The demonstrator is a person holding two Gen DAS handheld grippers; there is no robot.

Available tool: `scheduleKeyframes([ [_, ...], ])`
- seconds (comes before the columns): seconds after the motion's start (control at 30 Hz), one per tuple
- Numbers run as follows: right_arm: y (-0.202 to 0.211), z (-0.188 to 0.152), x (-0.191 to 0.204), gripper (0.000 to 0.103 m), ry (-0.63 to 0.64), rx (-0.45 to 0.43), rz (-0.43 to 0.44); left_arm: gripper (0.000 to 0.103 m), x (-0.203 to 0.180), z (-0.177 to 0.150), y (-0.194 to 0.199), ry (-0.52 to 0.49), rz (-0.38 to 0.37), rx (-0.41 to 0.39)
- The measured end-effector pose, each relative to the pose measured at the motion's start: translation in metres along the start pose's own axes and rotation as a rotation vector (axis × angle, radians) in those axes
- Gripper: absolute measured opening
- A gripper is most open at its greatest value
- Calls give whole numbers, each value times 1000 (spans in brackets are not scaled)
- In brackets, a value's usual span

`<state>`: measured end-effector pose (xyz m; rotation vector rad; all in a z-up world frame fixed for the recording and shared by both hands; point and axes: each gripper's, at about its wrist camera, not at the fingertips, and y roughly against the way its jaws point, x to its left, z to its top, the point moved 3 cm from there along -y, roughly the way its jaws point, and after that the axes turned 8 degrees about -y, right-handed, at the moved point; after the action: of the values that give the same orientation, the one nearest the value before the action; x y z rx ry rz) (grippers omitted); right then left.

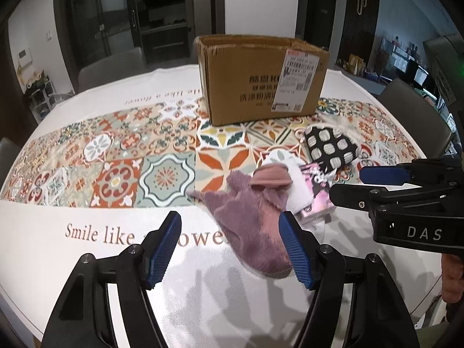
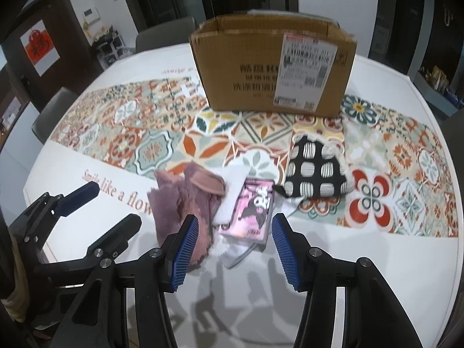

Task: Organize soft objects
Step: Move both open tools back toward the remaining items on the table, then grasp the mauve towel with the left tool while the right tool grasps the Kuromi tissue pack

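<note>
So both grippers hang over the worktop (image 1: 43, 232), jaws spread wide, nothing held in either. The left gripper (image 1: 230, 246) has the purple fuzzy cloth (image 1: 246, 217) lying between its fingers, touching the right-hand blue pad as far as I can tell. The right gripper (image 2: 235, 249) sits over the pink packet (image 2: 249, 211), and that view shows the packet's cartoon print properly, while the left view mostly hides it behind a white cloth (image 1: 295, 185). The black and white spotted cloth (image 2: 316, 171) lies just beside the pile, towards the cardboard box (image 2: 269, 66) standing open behind it all. Only the left view shows "DAS" on the other gripper's body.
</note>
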<state>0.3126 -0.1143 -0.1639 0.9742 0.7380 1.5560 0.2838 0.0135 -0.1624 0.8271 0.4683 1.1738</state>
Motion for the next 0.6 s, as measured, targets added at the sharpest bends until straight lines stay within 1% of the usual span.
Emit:
scheduleKeyframes([
  [0.23,-26,-10,-4,54,-11,85,-16,69,1,-10,-15,0,-9,33],
  [0.33,-35,-12,-6,54,-21,119,-12,69,2,-12,-21,10,-28,47],
  [0.53,-50,-13,-5,54,-29,164,-8,69,3,-11,-29,15,-50,57],
  [0.6,-53,-12,-4,59,-24,171,-9,69,4,-10,-32,15,-56,62],
])
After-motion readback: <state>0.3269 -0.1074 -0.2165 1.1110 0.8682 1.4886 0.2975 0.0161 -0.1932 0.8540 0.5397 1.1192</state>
